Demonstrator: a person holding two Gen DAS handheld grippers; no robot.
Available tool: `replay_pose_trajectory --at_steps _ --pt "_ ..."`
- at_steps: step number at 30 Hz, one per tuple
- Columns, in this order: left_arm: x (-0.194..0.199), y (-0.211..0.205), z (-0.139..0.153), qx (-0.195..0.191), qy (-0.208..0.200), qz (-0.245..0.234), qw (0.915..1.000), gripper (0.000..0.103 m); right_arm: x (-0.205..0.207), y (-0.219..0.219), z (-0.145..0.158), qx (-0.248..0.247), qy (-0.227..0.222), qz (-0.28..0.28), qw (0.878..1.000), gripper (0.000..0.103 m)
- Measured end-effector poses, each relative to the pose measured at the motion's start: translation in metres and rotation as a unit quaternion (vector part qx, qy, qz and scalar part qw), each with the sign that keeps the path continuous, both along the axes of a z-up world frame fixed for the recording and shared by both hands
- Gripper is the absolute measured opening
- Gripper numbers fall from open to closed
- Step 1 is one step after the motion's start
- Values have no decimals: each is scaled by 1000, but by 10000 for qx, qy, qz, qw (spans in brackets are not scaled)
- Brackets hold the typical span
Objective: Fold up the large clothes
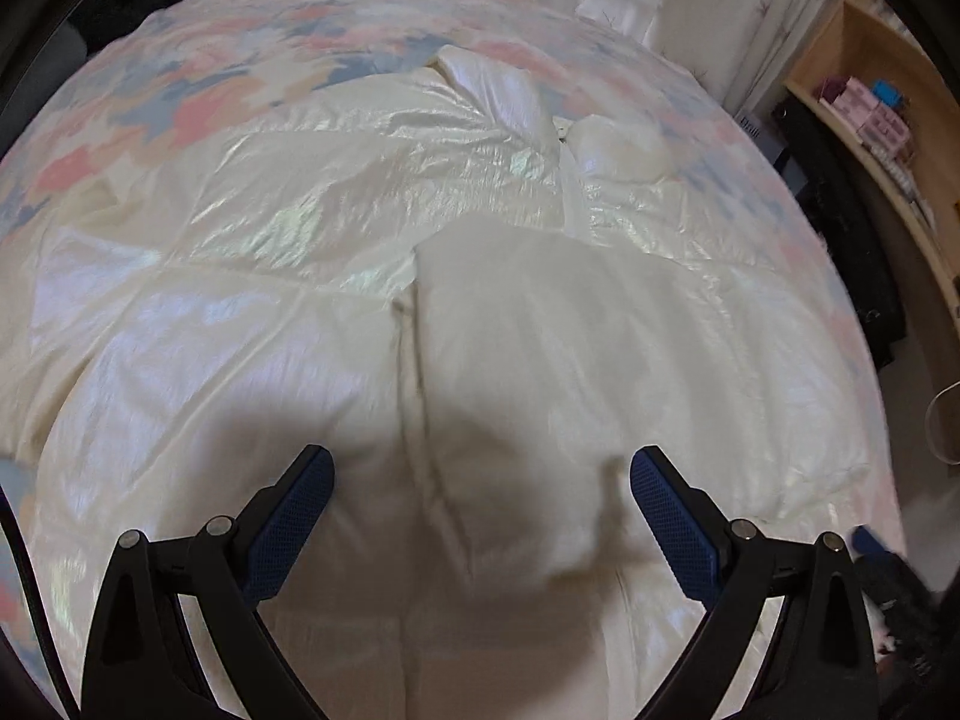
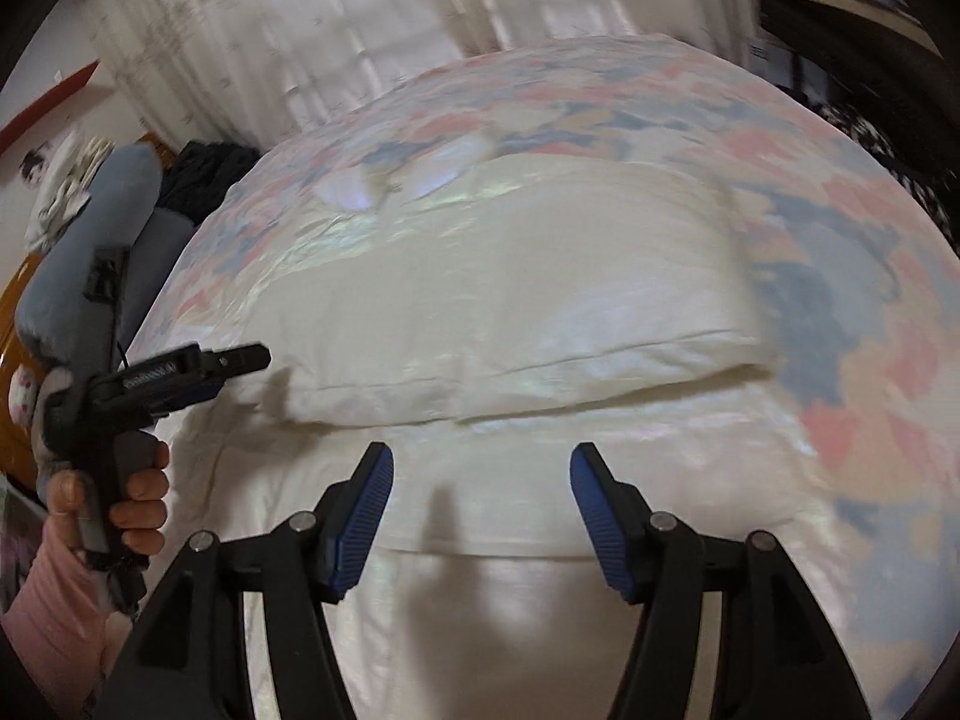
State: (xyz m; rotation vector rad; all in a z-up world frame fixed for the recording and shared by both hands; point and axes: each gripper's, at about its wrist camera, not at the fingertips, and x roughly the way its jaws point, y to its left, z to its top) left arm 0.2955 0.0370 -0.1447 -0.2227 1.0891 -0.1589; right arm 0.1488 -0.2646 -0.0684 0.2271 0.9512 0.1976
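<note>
A large shiny cream padded jacket (image 1: 336, 228) lies spread on a bed with a pink, blue and white patterned cover (image 1: 198, 78). One part of it is folded over the middle (image 1: 570, 324). My left gripper (image 1: 480, 474) is open and empty just above the jacket. In the right wrist view the jacket (image 2: 510, 312) shows a folded edge across the middle. My right gripper (image 2: 480, 468) is open and empty above the near part. The left gripper (image 2: 240, 360) shows at the left of that view, held in a hand over the jacket's left edge.
White curtains (image 2: 336, 30) hang behind the bed. A wooden shelf with small boxes (image 1: 870, 114) stands to the right of the bed. Dark clothes (image 2: 204, 174) and a grey-blue bundle (image 2: 90, 228) lie at the bed's far left. Bed cover (image 2: 840, 276) lies bare to the right.
</note>
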Motion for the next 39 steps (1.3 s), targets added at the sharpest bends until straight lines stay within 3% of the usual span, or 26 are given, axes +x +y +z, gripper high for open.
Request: replay_pose_trajectory --at_steps 2,4,5,7,10,13,15,18,21,24,25,26,27,30,32,34,37,39 --pt "9 -5 -3 151 -11 -38 9999 80 3 -20 4 13 -8 -207 9998 62" --pt "17 -10 -2 92 -4 -110 9999 22 7 -38 8 1 -45 -433 9991 62" --pt "20 -11 2 27 -25 -121 9999 14 9 -47 10 39 -60 -531 9986 62" --pt "23 -17 19 164 -340 -141 9992 7 14 -63 13 125 -81 -686 9975 62" --pt "25 -27 55 495 -1007 -182 9935 6 25 -85 19 123 -121 -949 9953 62" --pt "32 -24 73 636 -1267 -76 9899 6 46 -105 19 315 -124 -1165 9926 62" --pt "41 -19 66 682 -1146 -24 9911 9 62 -119 11 549 32 -1324 9897 62" --pt "55 -10 31 657 -477 30 9967 15 97 -134 -11 935 328 -1373 9856 64" --pt "59 -1 9 639 -279 217 9973 30 129 -142 -39 1219 666 -1394 9804 64" --pt "57 -1 2 624 -292 231 9974 28 152 -144 -68 1817 986 -1391 9684 64" --pt "56 -4 5 674 -341 169 9970 16 155 -145 -74 1985 1027 -1420 9643 58" --pt "53 -6 10 738 -469 96 9961 12 158 -143 -74 2076 1014 -1398 9629 46" --pt "51 -7 13 796 -576 69 9951 12 157 -138 -67 1941 894 -1328 9678 30" --pt "48 -11 11 935 -751 17 9928 13 146 -118 -31 1118 99 -1123 9873 26" --pt "50 -9 1 971 -561 64 9937 20 152 -106 -41 543 330 -1149 9913 29" --pt "47 -4 -1 972 -470 173 9940 32 157 -98 -53 157 627 -1182 9909 45" --pt "35 -2 9 1144 -548 152 9918 48 146 -98 -36 202 548 -1324 9895 46" --pt "24 -2 20 1349 -739 70 9881 50 135 -101 -19 220 364 -1423 9889 46"
